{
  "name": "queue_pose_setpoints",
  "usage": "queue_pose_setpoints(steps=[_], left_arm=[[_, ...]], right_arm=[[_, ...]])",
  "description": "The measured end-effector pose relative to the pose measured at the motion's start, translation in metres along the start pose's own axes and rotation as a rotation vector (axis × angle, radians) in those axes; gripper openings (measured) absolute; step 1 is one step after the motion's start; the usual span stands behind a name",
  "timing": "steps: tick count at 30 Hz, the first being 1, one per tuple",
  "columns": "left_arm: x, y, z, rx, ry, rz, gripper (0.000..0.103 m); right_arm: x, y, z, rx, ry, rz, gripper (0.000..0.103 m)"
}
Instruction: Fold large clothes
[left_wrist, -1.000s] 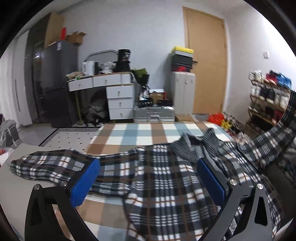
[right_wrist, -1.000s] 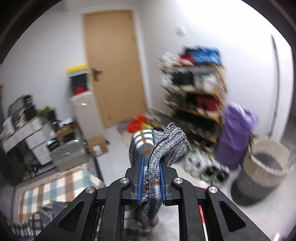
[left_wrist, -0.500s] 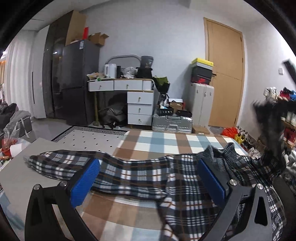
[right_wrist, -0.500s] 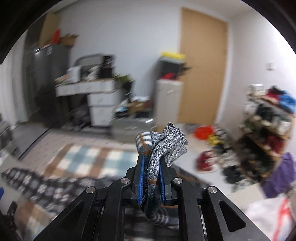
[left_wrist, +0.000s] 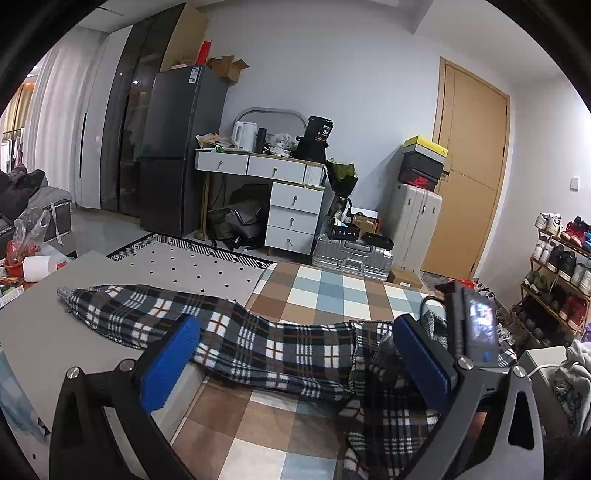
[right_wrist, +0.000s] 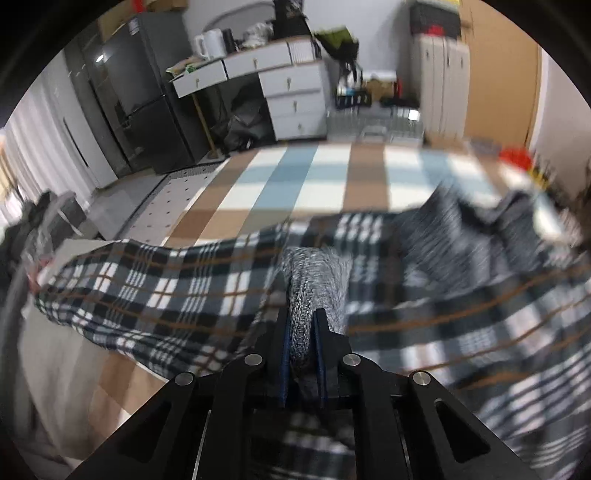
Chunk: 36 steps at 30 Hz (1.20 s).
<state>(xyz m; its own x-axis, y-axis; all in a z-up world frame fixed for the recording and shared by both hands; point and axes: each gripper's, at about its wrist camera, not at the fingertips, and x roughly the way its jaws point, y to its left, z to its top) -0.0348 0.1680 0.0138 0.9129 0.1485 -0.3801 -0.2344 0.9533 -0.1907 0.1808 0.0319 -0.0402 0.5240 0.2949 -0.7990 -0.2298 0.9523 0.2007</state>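
Observation:
A large black, white and brown plaid garment (left_wrist: 258, 343) lies across the grey table (left_wrist: 44, 339) and a checkered mat (left_wrist: 332, 291), one sleeve stretched to the left. My left gripper (left_wrist: 295, 354) is open and empty, its blue pads (left_wrist: 170, 362) just above the sleeve. My right gripper (right_wrist: 302, 343) is shut on the grey knit cuff (right_wrist: 310, 288) of the garment, low over the plaid cloth (right_wrist: 155, 291). The right gripper's body also shows in the left wrist view (left_wrist: 469, 325), at the right over the garment.
A white desk with drawers (left_wrist: 273, 184), a dark fridge (left_wrist: 173, 147), a silver case (left_wrist: 351, 254) and a wooden door (left_wrist: 469, 173) stand beyond the mat. A shoe rack (left_wrist: 557, 266) is at the right. Bags and clutter (left_wrist: 26, 243) lie at the left.
My right gripper has swung from facing the door and shoe rack round to the left and down over the garment, carrying the cuff. The left view has tilted up slightly.

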Motion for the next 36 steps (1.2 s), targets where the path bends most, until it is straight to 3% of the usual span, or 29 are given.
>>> queue_pose_setpoints(steps=[4,6,8,9,11,12,14,18,20,22,25,28,31,34,36], left_arm=[[-0.004,0.002,0.0,0.001,-0.009,-0.014,0.102],[-0.006,0.002,-0.001,0.006,-0.017,-0.015,0.102],[-0.006,0.003,-0.001,0.007,-0.022,-0.014,0.102],[-0.006,0.003,-0.001,0.005,-0.023,-0.014,0.102],[-0.006,0.005,-0.001,0.001,-0.022,-0.012,0.102],[-0.005,0.005,0.0,-0.001,-0.019,-0.009,0.102],[-0.002,0.006,-0.001,-0.005,-0.007,-0.009,0.102],[0.0,0.004,-0.002,-0.001,0.004,-0.008,0.102],[0.001,0.001,-0.003,0.006,0.008,-0.007,0.102],[0.001,-0.001,-0.005,0.017,0.007,-0.002,0.102],[0.001,-0.005,-0.007,0.04,0.009,0.005,0.102],[0.001,-0.006,-0.008,0.058,0.0,0.023,0.102],[0.003,-0.005,-0.008,0.065,-0.005,0.049,0.102],[0.009,0.0,-0.008,0.071,0.01,0.07,0.102],[0.015,0.006,-0.007,0.052,0.036,0.094,0.102]], right_arm=[[0.019,-0.003,-0.004,0.076,0.051,0.069,0.011],[0.03,-0.005,-0.007,0.111,0.101,0.166,0.012],[0.037,-0.01,-0.011,0.179,0.174,0.336,0.018],[0.039,-0.012,-0.012,0.207,0.212,0.414,0.025],[0.033,-0.018,-0.016,0.256,0.244,0.553,0.084],[0.025,-0.023,-0.017,0.274,0.223,0.599,0.092],[-0.002,-0.04,-0.017,0.288,0.163,0.656,0.095],[-0.046,-0.086,-0.011,0.272,0.106,0.532,0.099],[-0.059,-0.12,-0.009,0.283,0.109,0.424,0.099],[-0.062,-0.15,-0.012,0.34,0.126,0.371,0.1],[-0.046,-0.201,-0.025,0.475,0.23,0.387,0.101],[-0.027,-0.235,-0.037,0.589,0.256,0.443,0.101],[-0.027,-0.231,-0.042,0.535,0.248,0.451,0.101],[-0.039,-0.208,-0.041,0.446,0.283,0.342,0.101],[-0.059,-0.195,-0.039,0.403,0.248,0.322,0.101]])
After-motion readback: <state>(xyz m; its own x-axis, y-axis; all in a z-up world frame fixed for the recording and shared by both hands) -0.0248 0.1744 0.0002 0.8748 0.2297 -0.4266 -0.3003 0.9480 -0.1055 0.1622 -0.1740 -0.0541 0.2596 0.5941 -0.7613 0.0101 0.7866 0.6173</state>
